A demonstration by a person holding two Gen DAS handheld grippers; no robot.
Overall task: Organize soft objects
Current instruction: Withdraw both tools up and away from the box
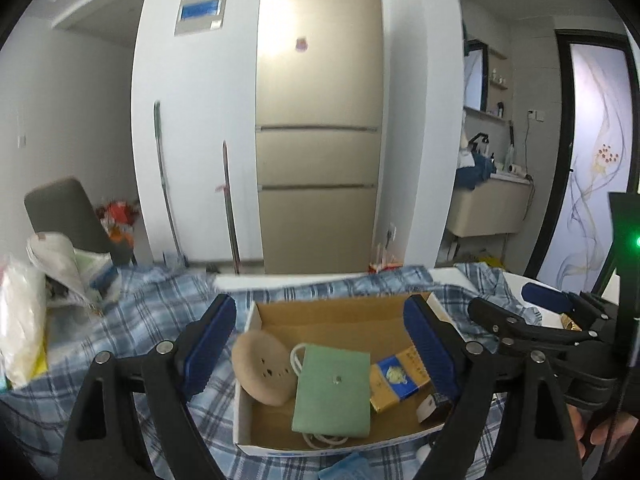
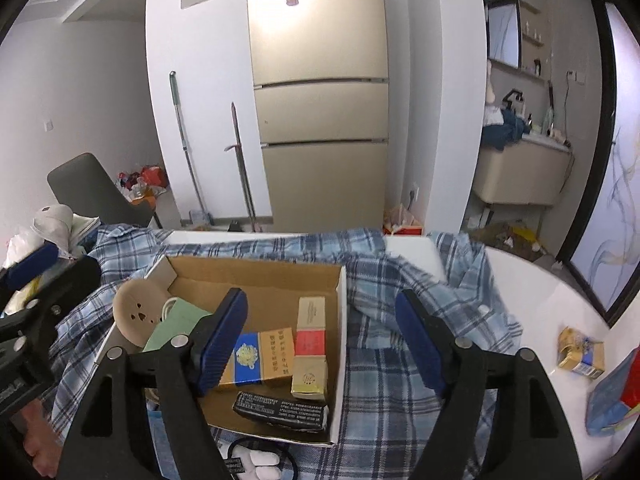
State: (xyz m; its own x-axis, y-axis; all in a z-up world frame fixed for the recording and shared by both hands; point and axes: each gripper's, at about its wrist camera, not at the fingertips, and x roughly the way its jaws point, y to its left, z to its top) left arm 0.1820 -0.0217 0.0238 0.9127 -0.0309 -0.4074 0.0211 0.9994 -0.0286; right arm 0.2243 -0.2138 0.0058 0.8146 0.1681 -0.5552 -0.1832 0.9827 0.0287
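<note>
An open cardboard box [image 1: 340, 312] [image 2: 340, 304] sits on a blue plaid shirt [image 1: 132, 320] [image 2: 400, 288] spread over the white table. Inside lie a tan round plush pad [image 1: 262, 372] [image 2: 136, 314], a green pouch [image 1: 332, 390] [image 2: 176, 322] with a white cord, a gold and blue carton [image 1: 396, 376] [image 2: 256, 356], a red and gold carton [image 2: 310, 344] and a black packet [image 2: 280, 410]. My left gripper [image 1: 320, 348] is open and empty above the box. My right gripper [image 2: 320, 340] is open and empty over the box's right edge.
Plastic bags [image 1: 24, 320] lie at the table's left. A small gold packet [image 2: 580, 354] and a blue bag [image 2: 612, 400] lie on the white table at right. A white and black item [image 2: 256, 460] lies in front of the box. A gold fridge [image 1: 320, 120] stands beyond.
</note>
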